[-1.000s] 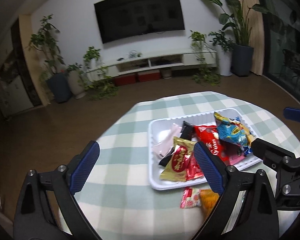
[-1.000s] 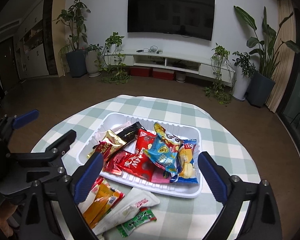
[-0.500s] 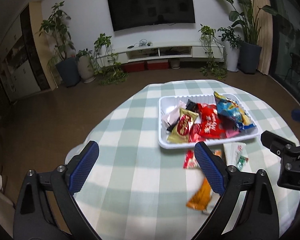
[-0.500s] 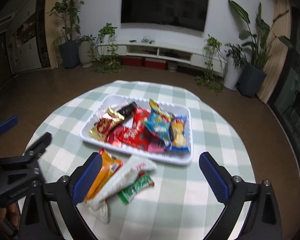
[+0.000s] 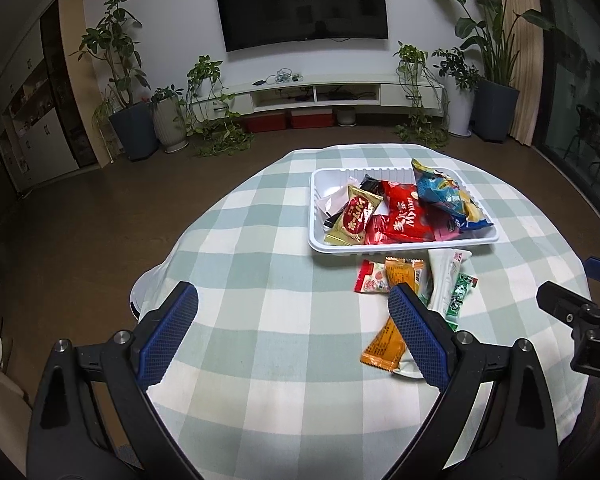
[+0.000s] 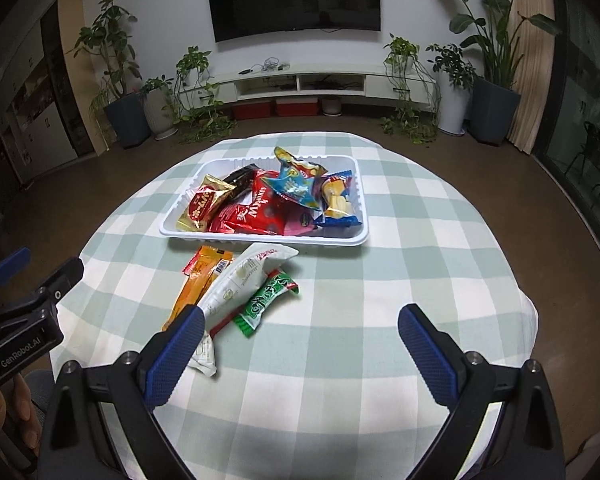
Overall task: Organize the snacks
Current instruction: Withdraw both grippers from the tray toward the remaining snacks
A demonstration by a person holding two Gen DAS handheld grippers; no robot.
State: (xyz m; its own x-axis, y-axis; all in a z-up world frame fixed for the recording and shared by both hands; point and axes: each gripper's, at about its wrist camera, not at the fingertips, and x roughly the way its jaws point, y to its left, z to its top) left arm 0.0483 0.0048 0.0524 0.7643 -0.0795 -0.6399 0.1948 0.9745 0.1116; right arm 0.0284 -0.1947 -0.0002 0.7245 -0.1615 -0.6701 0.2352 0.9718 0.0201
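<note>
Left wrist: left tongs spread wide, empty, above the worktop. Tray holds most snacks; four loose packets lie just in front of it.

Right wrist: right tongs also apart, empty. White packet overlaps orange and green. Likely light, crinkly, slippery film; pinch a sealed end.

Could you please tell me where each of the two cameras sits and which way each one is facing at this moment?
Left wrist: on the open left gripper, above the table's near left, facing the tray and TV; the right gripper shows at right.
Right wrist: on the open right gripper, nearer the middle, facing the same way; the left gripper and fingers show at left.
Shared: tray, loose packets, checked tablecloth.
</note>
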